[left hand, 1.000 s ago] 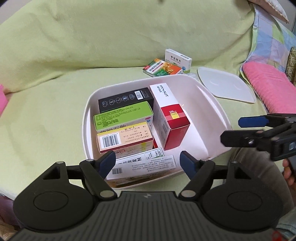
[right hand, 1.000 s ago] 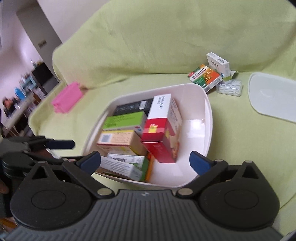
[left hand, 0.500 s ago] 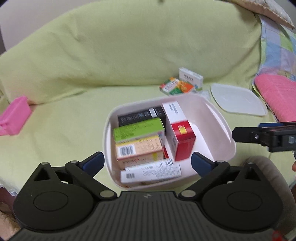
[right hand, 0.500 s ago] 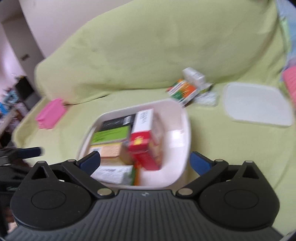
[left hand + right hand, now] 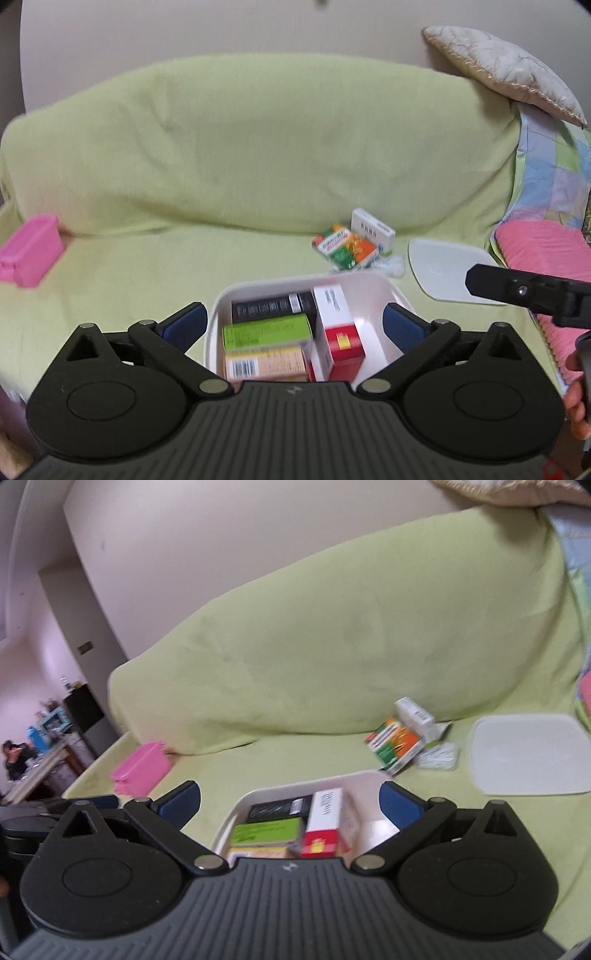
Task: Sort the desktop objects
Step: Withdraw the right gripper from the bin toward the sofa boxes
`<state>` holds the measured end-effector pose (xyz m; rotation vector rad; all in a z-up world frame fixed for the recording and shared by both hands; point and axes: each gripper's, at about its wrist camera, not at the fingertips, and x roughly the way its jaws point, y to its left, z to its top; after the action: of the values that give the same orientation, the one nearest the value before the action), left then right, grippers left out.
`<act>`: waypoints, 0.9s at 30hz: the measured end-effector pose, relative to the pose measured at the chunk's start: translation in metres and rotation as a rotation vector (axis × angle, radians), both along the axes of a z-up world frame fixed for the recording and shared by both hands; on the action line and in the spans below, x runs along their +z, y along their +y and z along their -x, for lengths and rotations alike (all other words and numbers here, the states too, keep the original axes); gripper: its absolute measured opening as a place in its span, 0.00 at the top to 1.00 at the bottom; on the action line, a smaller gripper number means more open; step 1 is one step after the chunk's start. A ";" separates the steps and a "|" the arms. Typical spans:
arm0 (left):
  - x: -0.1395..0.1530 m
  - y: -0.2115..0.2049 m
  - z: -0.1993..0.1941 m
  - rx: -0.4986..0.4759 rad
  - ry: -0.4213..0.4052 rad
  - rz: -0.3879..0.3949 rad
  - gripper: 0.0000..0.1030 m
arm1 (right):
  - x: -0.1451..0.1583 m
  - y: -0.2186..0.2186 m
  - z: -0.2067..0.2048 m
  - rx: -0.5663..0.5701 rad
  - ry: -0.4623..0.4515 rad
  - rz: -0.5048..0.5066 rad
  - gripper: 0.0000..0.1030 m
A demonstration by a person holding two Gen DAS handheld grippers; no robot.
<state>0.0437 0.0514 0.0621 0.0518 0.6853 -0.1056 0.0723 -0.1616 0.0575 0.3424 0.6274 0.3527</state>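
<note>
Left wrist view shows the left tongs (image 5: 291,325) spread wide and holding nothing, above a white plastic bin (image 5: 373,291) that sits on a sofa draped in a lime-green cover (image 5: 258,155). Inside the bin, a black box (image 5: 273,306), a green box (image 5: 266,330) and a peach box with a barcode (image 5: 266,363) lie packed side by side, with a red-and-white carton (image 5: 338,328) standing beside them. Right wrist view shows the right tongs (image 5: 290,803) likewise wide open and empty. Behind the bin lie an orange-and-green box (image 5: 393,746) and a small white box (image 5: 413,712), touching each other. A translucent white lid (image 5: 528,753) lies flat to their right. A pink plastic case (image 5: 142,768) rests well apart at the left.
</note>
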 end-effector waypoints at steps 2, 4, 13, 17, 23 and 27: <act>0.001 -0.006 -0.005 -0.005 -0.012 -0.014 0.01 | 0.000 -0.005 -0.001 -0.028 0.003 -0.011 0.01; -0.001 -0.011 -0.009 -0.010 -0.016 0.002 0.01 | -0.003 -0.010 -0.002 -0.065 0.014 -0.003 0.01; -0.034 -0.032 -0.017 -0.026 0.032 0.023 0.01 | -0.029 -0.030 0.007 -0.231 0.053 0.070 0.01; -0.046 -0.037 -0.016 -0.025 0.044 0.034 0.01 | -0.036 -0.033 0.010 -0.246 0.048 0.086 0.01; -0.045 -0.027 -0.007 0.065 0.002 0.039 0.01 | -0.048 -0.020 0.007 -0.180 0.009 0.176 0.01; -0.044 -0.020 -0.007 0.059 0.031 0.062 0.01 | -0.056 -0.021 0.003 -0.156 0.078 0.174 0.01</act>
<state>0.0502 0.0316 0.0180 -0.0298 0.7137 -0.0714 0.0694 -0.1824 0.0015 0.2378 0.6982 0.1348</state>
